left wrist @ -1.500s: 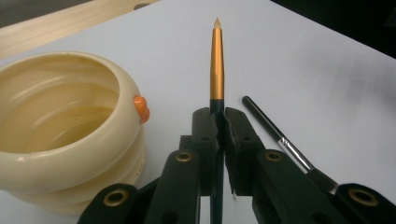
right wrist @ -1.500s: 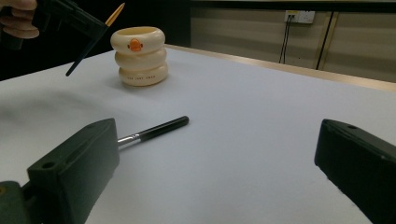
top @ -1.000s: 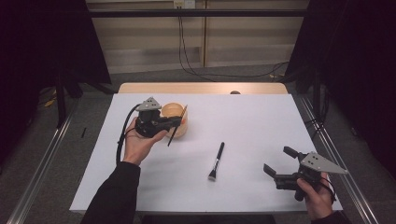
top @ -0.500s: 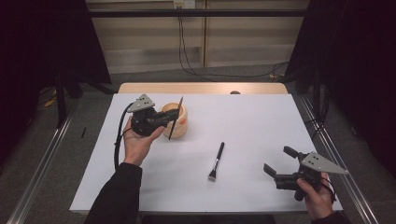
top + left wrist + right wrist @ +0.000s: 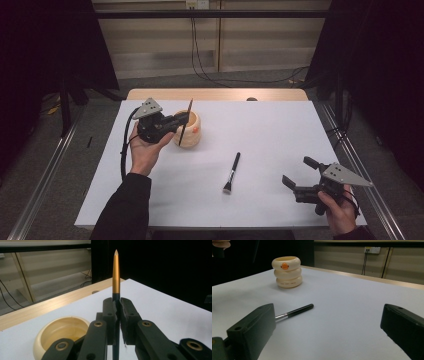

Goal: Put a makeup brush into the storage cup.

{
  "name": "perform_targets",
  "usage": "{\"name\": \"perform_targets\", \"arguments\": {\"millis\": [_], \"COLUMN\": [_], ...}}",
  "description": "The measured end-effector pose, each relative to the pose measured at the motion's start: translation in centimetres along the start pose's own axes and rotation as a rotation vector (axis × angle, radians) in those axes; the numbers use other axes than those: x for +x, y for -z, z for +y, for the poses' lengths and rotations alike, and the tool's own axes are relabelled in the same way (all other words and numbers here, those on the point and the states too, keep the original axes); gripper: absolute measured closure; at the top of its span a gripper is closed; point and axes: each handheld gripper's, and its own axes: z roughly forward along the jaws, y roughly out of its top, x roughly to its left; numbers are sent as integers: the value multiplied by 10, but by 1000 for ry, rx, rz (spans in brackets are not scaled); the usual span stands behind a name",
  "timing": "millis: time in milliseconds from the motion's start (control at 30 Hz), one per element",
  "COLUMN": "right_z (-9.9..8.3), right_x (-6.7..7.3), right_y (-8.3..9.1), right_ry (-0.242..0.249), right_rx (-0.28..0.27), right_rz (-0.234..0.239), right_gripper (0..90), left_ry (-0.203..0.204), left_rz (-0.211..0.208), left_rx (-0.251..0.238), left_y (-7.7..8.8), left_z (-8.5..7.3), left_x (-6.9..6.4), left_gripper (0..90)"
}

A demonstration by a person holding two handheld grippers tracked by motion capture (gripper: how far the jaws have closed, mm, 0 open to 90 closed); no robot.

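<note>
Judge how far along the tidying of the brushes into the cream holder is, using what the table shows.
Done: nothing stands in the cream holder yet; its inside looks empty in the left gripper view. In hand: the left tool is shut on a thin gold-tipped brush, held upright beside the holder. Left: lowering that brush in, then the black brush lying on the white table, near the open right tool.

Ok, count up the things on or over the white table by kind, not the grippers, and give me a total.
Brushes: 2, one held upright in the left gripper as brush, one lying on the table as brush
Cream holders: 1, holder
Total: 3
</note>
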Motion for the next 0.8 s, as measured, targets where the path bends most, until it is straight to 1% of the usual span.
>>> {"name": "perform_targets", "arguments": {"millis": [33,67,133,167,200,233,267,300,333,367,400,433,467,533,567,600,667,700,733,767,800], "right_z": [0,0,0,0,0,0,0,0,0,0,0,0,0,0,0,0,0,0,0,0,-1], "right_x": [0,0,0,0,0,0,0,0,0,0,0,0,0,0,0,0,0,0,0,0,-1], "right_y": [0,0,0,0,0,0,0,0,0,0,0,0,0,0,0,0,0,1,0,0,0], "right_ry": [2,-1,1,3,-3,-5,-4,2,2,4,-6,-6,-7,2,1,-1,-7,-7,-5,-5,-6], "right_rx": [2,3,2,2,0,0,1,2,2,3,2,3,3,3,3,4,2,3,0,4,8], "right_rz": [2,3,2,2,-2,-1,0,1,2,3,0,1,1,3,4,3,-2,-6,-10,-5,-1], "right_gripper": [0,0,0,0,0,0,0,0,0,0,0,0,0,0,0,0,0,0,0,0,0], "left_ry": [3,-8,-3,-11,-6,-9,-14,-10,-16,-17,-18,-13,-11,-8,-10,-15,-25,-24,-23,-26,-25], "left_rz": [-4,8,0,12,18,2,13,10,9,16,22,39,24,27,35,30,50,52,44,59,56], "left_rx": [-2,2,-10,-4,-7,-16,-15,-22,-19,-20,-19,-12,-22,-22,-22,-12,-2,-3,-12,-12,-20], "left_y": [0,0,-1,-1,-1,-1,-1,-2,-2,-2,-2,-2,-3,-4,-4,-5,-6,-5,-5,-4,-4], "left_z": [2,3,5,7,8,9,10,11,11,12,12,13,13,14,15,16,21,23,25,28,29], "left_x": [0,0,1,2,2,4,4,5,6,6,7,8,9,11,12,13,15,16,17,18,19], "left_gripper": [835,835,836,836,836,835,835,835,835,835,835,835,835,835,835,835,835,835,835,835,835]}}
